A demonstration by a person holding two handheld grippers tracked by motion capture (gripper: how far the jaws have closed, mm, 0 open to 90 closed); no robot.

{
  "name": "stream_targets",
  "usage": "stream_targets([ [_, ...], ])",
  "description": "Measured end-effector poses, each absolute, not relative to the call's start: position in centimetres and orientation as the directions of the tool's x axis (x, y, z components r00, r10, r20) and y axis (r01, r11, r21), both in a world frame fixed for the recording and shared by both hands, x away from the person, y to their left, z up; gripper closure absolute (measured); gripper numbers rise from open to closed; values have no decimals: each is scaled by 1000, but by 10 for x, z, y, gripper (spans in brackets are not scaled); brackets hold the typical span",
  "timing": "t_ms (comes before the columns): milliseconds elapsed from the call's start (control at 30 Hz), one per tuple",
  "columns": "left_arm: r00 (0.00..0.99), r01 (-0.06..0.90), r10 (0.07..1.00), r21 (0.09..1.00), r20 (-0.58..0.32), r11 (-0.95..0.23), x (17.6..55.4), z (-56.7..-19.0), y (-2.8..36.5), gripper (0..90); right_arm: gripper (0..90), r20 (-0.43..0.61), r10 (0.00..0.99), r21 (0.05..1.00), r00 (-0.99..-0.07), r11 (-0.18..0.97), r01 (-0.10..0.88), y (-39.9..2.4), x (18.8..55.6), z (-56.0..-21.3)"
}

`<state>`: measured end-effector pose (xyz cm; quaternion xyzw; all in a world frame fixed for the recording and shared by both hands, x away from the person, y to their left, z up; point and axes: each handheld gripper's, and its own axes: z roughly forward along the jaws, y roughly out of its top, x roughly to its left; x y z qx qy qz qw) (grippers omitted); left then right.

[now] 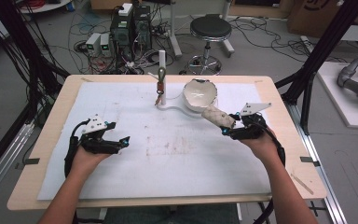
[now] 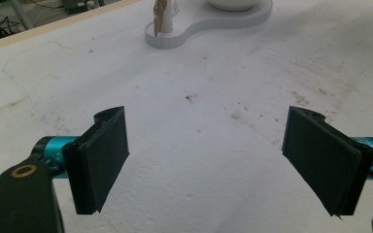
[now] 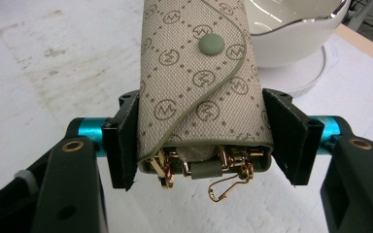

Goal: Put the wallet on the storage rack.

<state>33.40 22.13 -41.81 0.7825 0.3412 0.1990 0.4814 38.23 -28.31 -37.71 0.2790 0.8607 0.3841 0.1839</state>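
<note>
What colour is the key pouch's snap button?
Sage green, on the beige monogrammed key pouch; right gripper view.

1. The key pouch (image 3: 199, 82) between my right gripper's (image 3: 204, 141) jaws is beige, printed with a brown monogram-and-dot lattice, edged in sage green, with a sage-green snap button (image 3: 211, 44).
2. Its open end shows gold-coloured hooks (image 3: 223, 187).
3. My jaws are matt black, on turquoise metal fittings; my left gripper (image 2: 209, 160) has the same colours.
4. The bowl (image 3: 291, 34) is glossy white with a thin dark rim line.
5. The stand (image 1: 168, 100) is plain white.
6. The tabletop (image 1: 51, 140) is pale wood; the mat (image 1: 177, 140) covering it is white, flecked with brownish stains.
</note>
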Motion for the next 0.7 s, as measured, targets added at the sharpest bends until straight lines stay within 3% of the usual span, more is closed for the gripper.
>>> stream_targets([
  [700,691,343,723,888,-18,-306,334,-419,220,168,366,-195,651,697,-733,618,364,-238,437,-344],
])
